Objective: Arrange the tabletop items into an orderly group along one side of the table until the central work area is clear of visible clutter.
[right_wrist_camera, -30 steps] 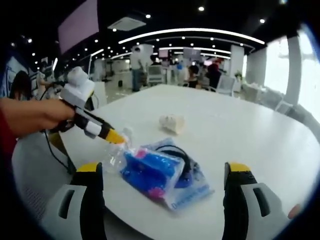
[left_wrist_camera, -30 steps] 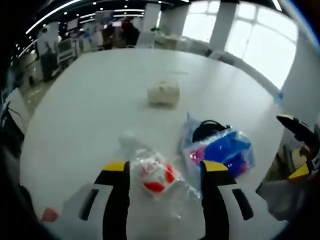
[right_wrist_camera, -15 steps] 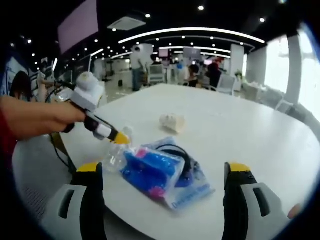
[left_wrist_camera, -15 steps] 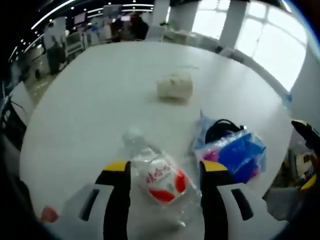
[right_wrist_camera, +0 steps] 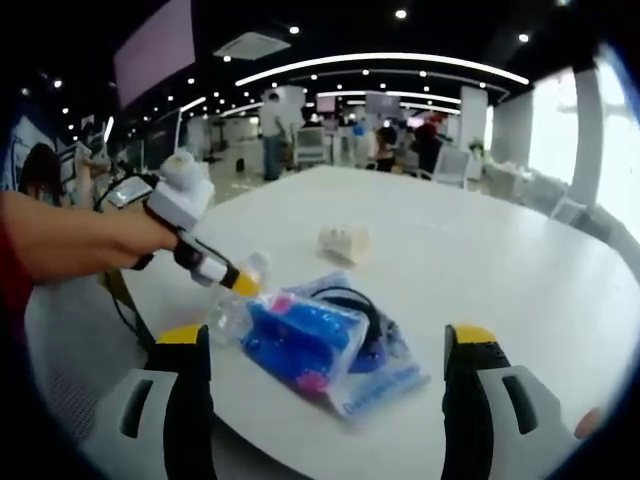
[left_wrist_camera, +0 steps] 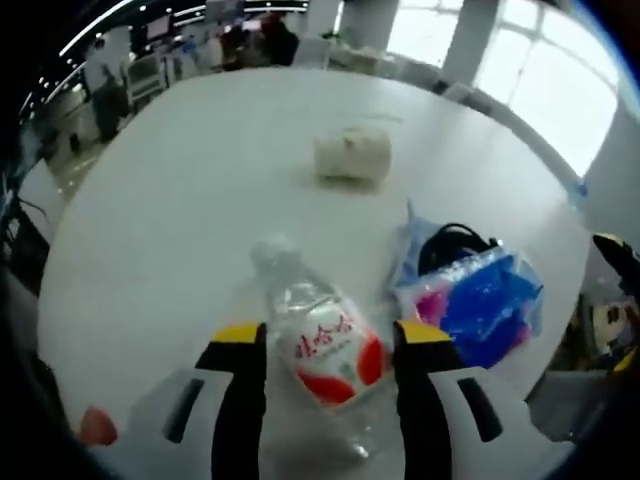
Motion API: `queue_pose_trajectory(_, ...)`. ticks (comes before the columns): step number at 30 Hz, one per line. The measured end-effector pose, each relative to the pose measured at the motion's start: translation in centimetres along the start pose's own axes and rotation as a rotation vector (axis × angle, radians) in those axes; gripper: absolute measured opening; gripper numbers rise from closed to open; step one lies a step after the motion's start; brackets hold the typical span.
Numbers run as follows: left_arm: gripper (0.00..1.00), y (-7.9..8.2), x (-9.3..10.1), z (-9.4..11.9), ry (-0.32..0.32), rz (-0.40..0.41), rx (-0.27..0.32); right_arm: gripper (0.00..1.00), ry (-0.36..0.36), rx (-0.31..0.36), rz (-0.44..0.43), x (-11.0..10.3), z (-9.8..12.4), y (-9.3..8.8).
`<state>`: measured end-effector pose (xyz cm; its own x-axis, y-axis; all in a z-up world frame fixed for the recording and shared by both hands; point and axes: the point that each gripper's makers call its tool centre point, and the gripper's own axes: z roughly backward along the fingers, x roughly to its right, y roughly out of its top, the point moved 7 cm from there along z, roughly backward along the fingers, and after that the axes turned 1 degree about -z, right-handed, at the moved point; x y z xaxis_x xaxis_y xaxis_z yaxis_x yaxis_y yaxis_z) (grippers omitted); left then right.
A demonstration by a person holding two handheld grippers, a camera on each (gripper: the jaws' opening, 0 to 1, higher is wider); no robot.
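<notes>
- The left tool (left_wrist_camera: 325,335) has its two jaws on either side of a clear water bottle (left_wrist_camera: 318,345) lying on the white surface (left_wrist_camera: 180,200); the jaws stand beside its red-and-white label, but whether they press it I cannot tell.
- The right tool (right_wrist_camera: 325,340) hangs at the near edge of the surface with its jaws wide apart and nothing between them.
- Just beside the bottle lies a blue plastic packet (right_wrist_camera: 300,340), with a dark cable (right_wrist_camera: 355,300) and a clear bag under and behind it.
- A small crumpled whitish bundle (left_wrist_camera: 352,155) sits alone further toward the middle, well apart from the others.
- My reading: the tidying is barely begun. Bottle and packet are near one edge but loosely heaped, not lined up.
- Left to do, as I judge it: place the bottle, straighten the packet and cable, and bring the bundle over.
</notes>
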<state>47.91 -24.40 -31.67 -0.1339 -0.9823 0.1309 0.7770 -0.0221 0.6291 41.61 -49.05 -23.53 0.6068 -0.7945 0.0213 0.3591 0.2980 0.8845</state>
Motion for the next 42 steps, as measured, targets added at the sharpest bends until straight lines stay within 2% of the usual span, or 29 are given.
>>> queue_pose_trajectory(6,0.41,0.3,-0.3,0.1,-0.006,-0.076,-0.018,0.95,-0.003,-0.001,-0.002,0.0,0.0,0.0)
queue_pose_trajectory(10,0.38,0.3,-0.5,0.1,-0.009,-0.086,-0.030,0.95,-0.002,-0.004,0.000,0.0,0.0,0.0)
queue_pose_trajectory(12,0.39,0.4,-0.4,0.2,-0.005,-0.093,-0.035,0.95,-0.002,-0.005,-0.001,0.0,0.0,-0.1)
queue_pose_trajectory(13,0.43,0.4,-0.4,0.2,0.002,-0.096,-0.036,0.95,-0.001,-0.006,0.000,0.0,0.0,-0.1)
queue_pose_trajectory(15,0.52,0.6,-0.5,0.1,0.019,-0.054,-0.022,0.95,0.000,-0.009,0.002,0.0,0.0,-0.1)
queue_pose_trajectory(18,0.48,0.8,-0.5,-0.1,0.014,-0.027,-0.026,0.95,0.001,-0.011,0.003,0.0,0.0,-0.1)
queue_pose_trajectory(27,0.47,0.0,-0.8,-0.9,0.041,0.025,-0.042,0.94,0.007,-0.010,-0.004,0.0,0.0,-0.2)
queue_pose_trajectory(31,0.46,0.1,-0.6,-1.0,0.039,0.020,-0.052,0.94,0.009,-0.014,-0.005,0.0,0.0,-0.2)
queue_pose_trajectory(34,0.41,0.2,-0.4,-1.2,0.030,0.018,-0.055,0.94,0.006,-0.012,-0.007,0.1,0.0,-0.2)
queue_pose_trajectory(37,0.41,0.2,-0.4,-1.4,0.028,0.014,-0.067,0.93,0.009,-0.016,-0.007,0.1,0.0,-0.2)
queue_pose_trajectory(42,0.39,0.1,-0.7,-1.4,0.021,0.042,-0.067,0.93,0.009,-0.015,-0.009,0.1,0.0,-0.2)
